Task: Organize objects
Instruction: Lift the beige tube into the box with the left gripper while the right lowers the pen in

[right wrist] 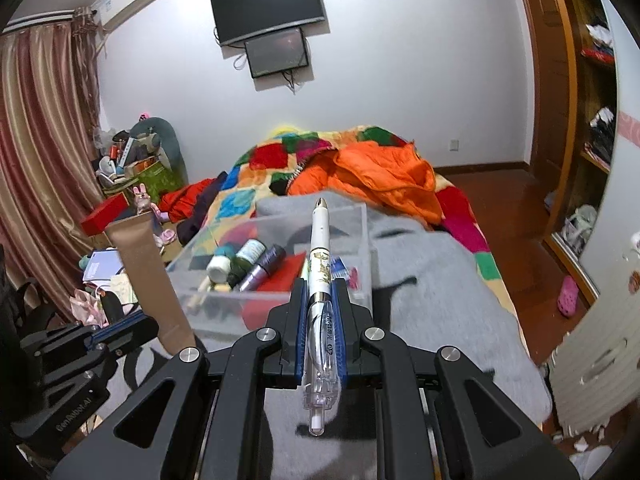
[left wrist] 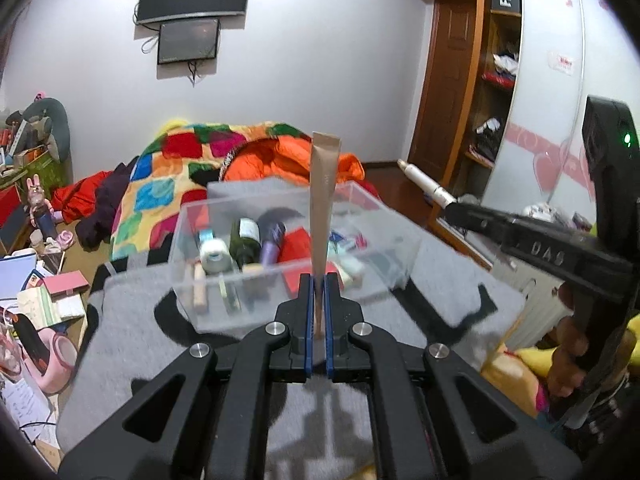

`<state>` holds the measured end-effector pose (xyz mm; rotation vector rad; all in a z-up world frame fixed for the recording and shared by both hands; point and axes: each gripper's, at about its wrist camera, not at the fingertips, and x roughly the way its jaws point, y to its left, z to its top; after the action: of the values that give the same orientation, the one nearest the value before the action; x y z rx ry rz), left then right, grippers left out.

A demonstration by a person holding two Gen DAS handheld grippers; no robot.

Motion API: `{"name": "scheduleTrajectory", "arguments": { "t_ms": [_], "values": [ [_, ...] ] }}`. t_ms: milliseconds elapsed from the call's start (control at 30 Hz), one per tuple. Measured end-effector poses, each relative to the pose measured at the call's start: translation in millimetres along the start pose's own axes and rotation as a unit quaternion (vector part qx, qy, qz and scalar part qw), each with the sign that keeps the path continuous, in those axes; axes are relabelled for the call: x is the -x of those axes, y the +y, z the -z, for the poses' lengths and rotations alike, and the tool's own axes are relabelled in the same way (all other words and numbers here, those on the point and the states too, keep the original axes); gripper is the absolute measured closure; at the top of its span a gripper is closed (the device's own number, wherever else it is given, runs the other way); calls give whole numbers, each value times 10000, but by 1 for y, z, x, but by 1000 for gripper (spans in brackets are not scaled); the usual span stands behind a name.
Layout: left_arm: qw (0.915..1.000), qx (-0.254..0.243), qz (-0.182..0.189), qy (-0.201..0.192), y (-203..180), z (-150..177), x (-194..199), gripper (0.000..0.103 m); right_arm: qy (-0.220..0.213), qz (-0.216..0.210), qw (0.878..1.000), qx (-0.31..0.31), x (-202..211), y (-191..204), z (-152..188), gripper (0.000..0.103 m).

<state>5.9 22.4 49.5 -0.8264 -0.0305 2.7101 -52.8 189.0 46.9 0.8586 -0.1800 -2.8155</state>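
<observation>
My left gripper (left wrist: 319,286) is shut on a flat tan squeeze tube (left wrist: 323,204), which stands upright above the jaws; the same tube (right wrist: 146,272) shows edge-wide at the left of the right wrist view. My right gripper (right wrist: 320,292) is shut on a white pen (right wrist: 319,264) with gold print, its tip pointing forward; the pen (left wrist: 426,182) also shows in the left wrist view, sticking out of the other gripper at the right. Just beyond both grippers a clear plastic box (left wrist: 280,256) sits on a grey mat (left wrist: 132,344) and holds several small bottles, a red item and tubes.
A bed with a colourful patchwork blanket (right wrist: 304,152) and an orange quilt (right wrist: 384,176) lies behind the box. Clutter of boxes, papers and toys (left wrist: 36,280) fills the floor at the left. A wooden wardrobe (right wrist: 560,120) stands at the right. A hand (left wrist: 568,344) holds the right gripper's handle.
</observation>
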Motion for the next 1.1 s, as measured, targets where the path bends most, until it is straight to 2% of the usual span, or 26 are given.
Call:
{"name": "scheduleTrajectory", "arguments": {
  "t_ms": [300, 600, 867, 1100],
  "values": [
    [9993, 157, -51, -348, 13, -40, -5, 100, -93, -171, 9998, -6, -27, 1, -25, 92],
    [9984, 380, -150, -394, 34, -64, -36, 100, 116, -358, 9993, -29, -68, 5, -36, 92],
    [9980, 626, -62, -15, 45, -61, -80, 100, 568, -361, 9971, 354, -111, 15, -28, 92],
    [9972, 659, 45, 358, 44, -49, -107, 100, 882, -338, 9949, 366, -131, 14, -19, 92]
  ]
}}
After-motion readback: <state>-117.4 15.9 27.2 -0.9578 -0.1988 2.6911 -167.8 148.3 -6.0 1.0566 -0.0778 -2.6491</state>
